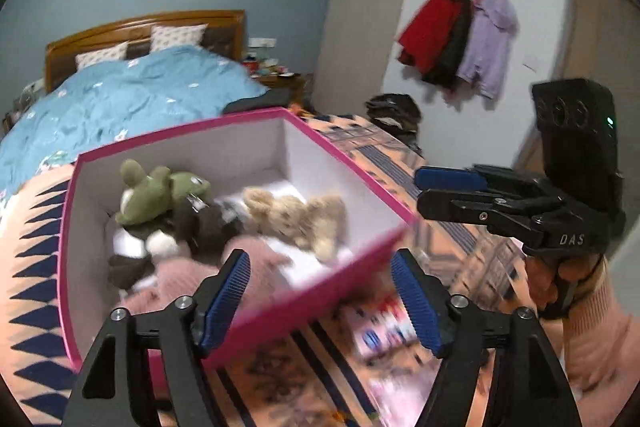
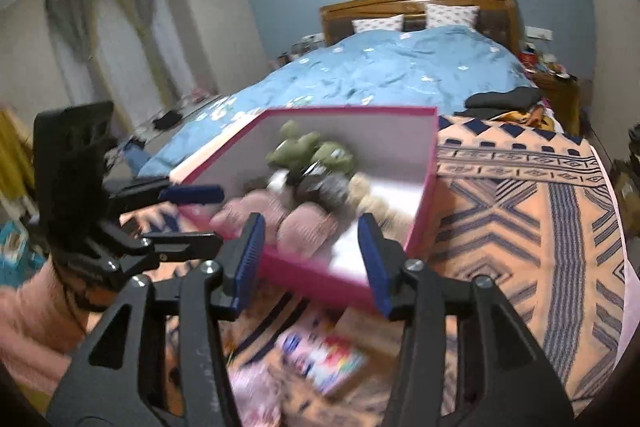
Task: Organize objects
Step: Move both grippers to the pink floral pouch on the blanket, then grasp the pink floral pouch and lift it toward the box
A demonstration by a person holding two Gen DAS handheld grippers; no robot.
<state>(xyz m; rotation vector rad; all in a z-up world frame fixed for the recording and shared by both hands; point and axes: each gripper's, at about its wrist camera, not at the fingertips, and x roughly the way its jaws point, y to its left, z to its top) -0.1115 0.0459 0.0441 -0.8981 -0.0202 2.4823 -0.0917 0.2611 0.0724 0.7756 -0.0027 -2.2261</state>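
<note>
Plush toys (image 1: 224, 223) sit gathered in the pink-rimmed white cardboard box (image 1: 280, 143) on the patterned blanket (image 2: 520, 227); left hand-held gripper (image 1: 320, 303) at 6 o'clock and right hand-held gripper (image 2: 312, 259) both spread, pinching nothing.

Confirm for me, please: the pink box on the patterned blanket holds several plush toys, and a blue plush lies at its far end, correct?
Not quite: the plush at the far end of the pink box is green, not blue, as the left wrist view shows. The rest stands.
</note>
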